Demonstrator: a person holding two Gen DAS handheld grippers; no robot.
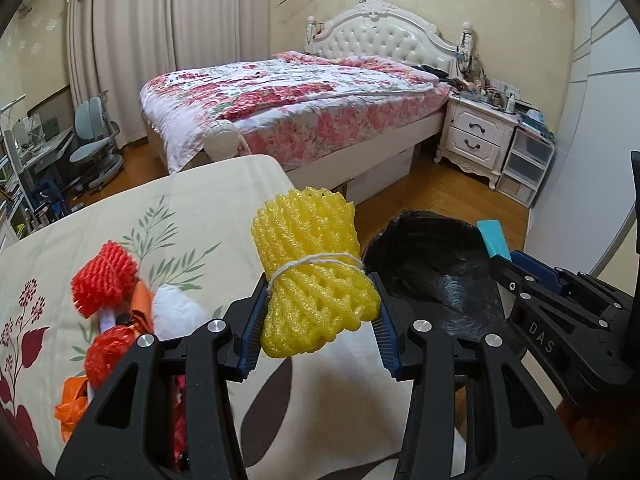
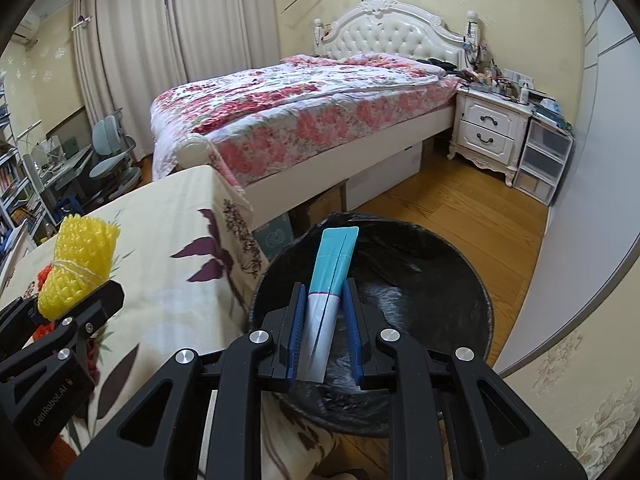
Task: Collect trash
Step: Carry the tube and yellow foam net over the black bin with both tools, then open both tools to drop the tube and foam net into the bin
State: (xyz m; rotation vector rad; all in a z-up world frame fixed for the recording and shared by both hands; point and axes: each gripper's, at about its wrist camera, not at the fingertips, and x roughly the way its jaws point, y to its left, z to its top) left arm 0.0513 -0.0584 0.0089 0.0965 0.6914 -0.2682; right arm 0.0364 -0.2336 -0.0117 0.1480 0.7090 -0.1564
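Left wrist view: the left hand-held gripper [image 1: 322,312] points forward and somewhat downward, its blue pads clamped on a yellow foam net [image 1: 310,268] tied round the middle with white string. The bundle stands up between the fingers, above the edge of the worktop [image 1: 192,200] with its leaf-patterned cloth. On that cloth, to the left, lie more scraps — a red foam net [image 1: 104,282], orange plastic [image 1: 72,404] and a white piece [image 1: 176,312]. To the right sits a bin lined with a black bag [image 1: 436,272], on the wooden floor just beside the worktop.

In the right wrist view, the right hand-held gripper [image 2: 324,320] also tilts downward, poised over the open mouth of the bin — its jaws are closed on a teal-and-white tube [image 2: 330,280], which sticks forward and up between the pads, its flat teal end reaching over the bin's far rim. The left hand-held gripper shows at the left edge here, with the yellow net above the worktop.
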